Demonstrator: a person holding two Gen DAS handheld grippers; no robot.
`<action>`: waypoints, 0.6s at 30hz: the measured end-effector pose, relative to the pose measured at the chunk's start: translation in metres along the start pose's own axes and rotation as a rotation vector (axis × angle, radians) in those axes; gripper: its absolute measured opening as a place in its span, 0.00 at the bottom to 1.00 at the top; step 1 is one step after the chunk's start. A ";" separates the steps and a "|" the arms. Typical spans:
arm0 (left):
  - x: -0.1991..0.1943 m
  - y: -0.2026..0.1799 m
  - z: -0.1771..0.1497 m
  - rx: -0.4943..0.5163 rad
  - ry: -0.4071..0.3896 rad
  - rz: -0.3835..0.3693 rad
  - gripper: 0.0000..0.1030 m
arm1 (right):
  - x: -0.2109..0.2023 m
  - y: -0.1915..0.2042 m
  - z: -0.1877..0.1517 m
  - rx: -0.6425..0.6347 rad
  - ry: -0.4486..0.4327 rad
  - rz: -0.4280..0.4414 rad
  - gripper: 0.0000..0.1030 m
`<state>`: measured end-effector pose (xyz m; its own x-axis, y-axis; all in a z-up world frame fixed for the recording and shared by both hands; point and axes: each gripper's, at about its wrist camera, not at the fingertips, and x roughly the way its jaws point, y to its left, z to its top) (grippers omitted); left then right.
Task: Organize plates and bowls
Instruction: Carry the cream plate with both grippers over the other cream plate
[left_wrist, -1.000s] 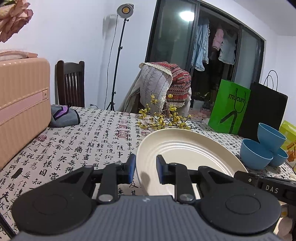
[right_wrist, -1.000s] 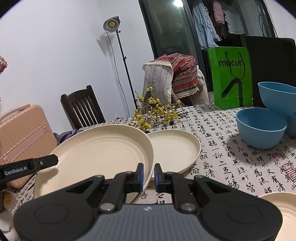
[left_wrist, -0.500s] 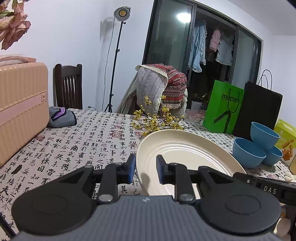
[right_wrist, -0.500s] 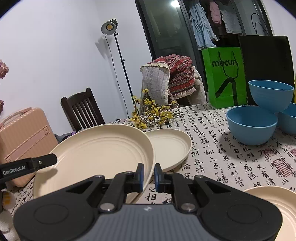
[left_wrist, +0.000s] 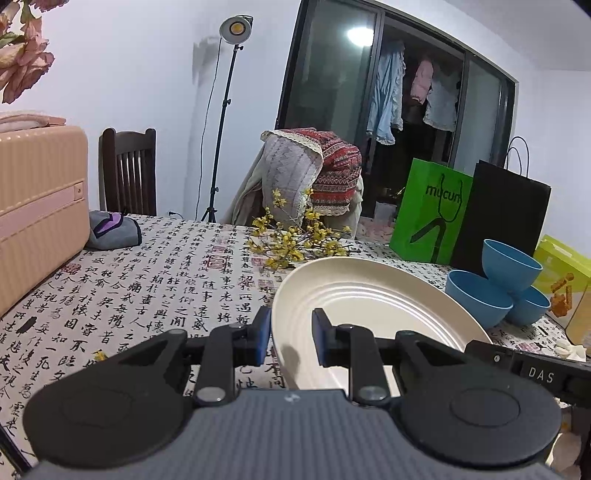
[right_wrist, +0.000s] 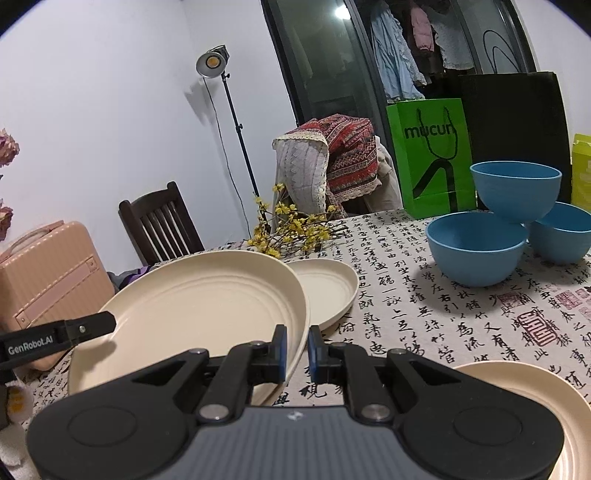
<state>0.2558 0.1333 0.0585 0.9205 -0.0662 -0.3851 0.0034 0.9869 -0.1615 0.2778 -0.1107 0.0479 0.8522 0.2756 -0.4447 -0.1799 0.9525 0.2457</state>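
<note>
Calligraphy-print tablecloth (left_wrist: 155, 291), white walls (left_wrist: 147, 74)

Left tool (left_wrist: 289, 334) and right tool (right_wrist: 296, 349), both clamped, angled slightly downward.

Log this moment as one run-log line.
left claw: shut on large plate | right claw: same plate's opposite rim | plate: off table

The left tool (left_wrist: 290, 334) clamps the near-left rim of a large cream plate (left_wrist: 373, 306); three blue bowls (left_wrist: 495, 288) sit ahead to its right on the bench (left_wrist: 147, 295).
</note>
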 end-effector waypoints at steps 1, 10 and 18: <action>-0.001 -0.002 0.000 0.002 -0.001 -0.001 0.23 | -0.002 -0.001 0.000 0.001 0.000 0.000 0.11; -0.011 -0.018 -0.007 0.010 -0.007 -0.012 0.23 | -0.017 -0.016 -0.006 0.014 -0.007 -0.005 0.11; -0.018 -0.030 -0.016 0.006 -0.006 -0.021 0.23 | -0.026 -0.029 -0.010 0.026 -0.010 -0.005 0.11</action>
<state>0.2329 0.1021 0.0562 0.9227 -0.0861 -0.3759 0.0252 0.9861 -0.1641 0.2554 -0.1441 0.0435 0.8580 0.2691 -0.4375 -0.1628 0.9503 0.2653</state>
